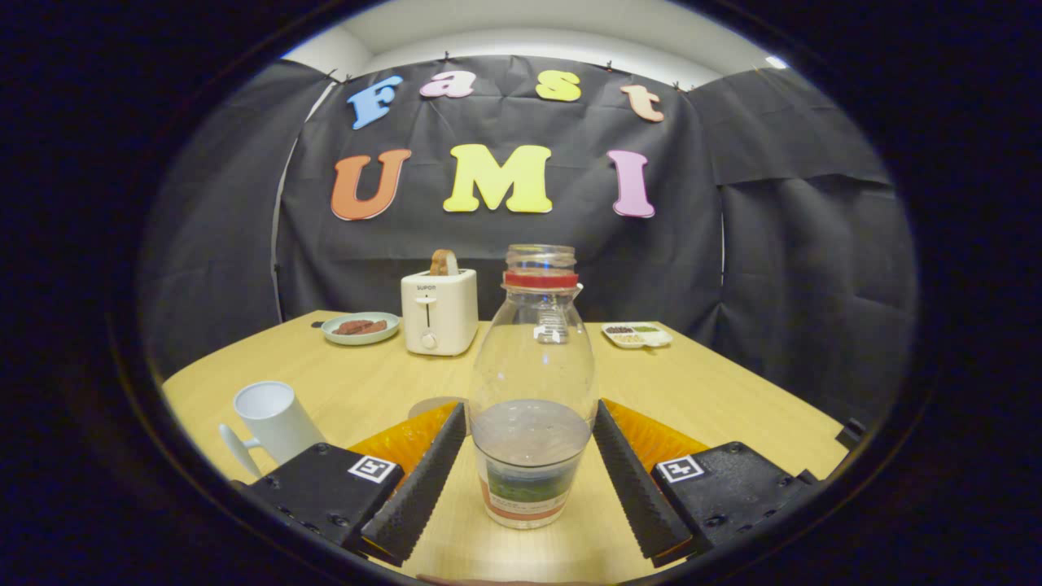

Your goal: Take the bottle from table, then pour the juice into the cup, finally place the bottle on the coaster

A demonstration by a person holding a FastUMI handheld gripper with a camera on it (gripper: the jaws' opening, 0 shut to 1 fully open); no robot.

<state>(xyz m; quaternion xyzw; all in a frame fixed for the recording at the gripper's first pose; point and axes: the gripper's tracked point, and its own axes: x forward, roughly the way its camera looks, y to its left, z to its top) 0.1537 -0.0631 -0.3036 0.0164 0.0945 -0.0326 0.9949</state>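
Your gripper [531,468] sits low over a smooth pale wooden table [716,391] backed by black cloth. Between its ribbed fingers [419,480] stands the clear, pear-shaped plastic bottle [533,382], upright and uncapped, a little liquid at its base; the fingers flank it closely, but whether they press on it you cannot tell. Ahead to the left stands a white handled cup [273,422]; the round coaster [431,404] peeks out just beyond the left finger.

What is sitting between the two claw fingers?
The bottle stands upright on the table between the claw's fingers, which look to touch its sides, in the gripper view.
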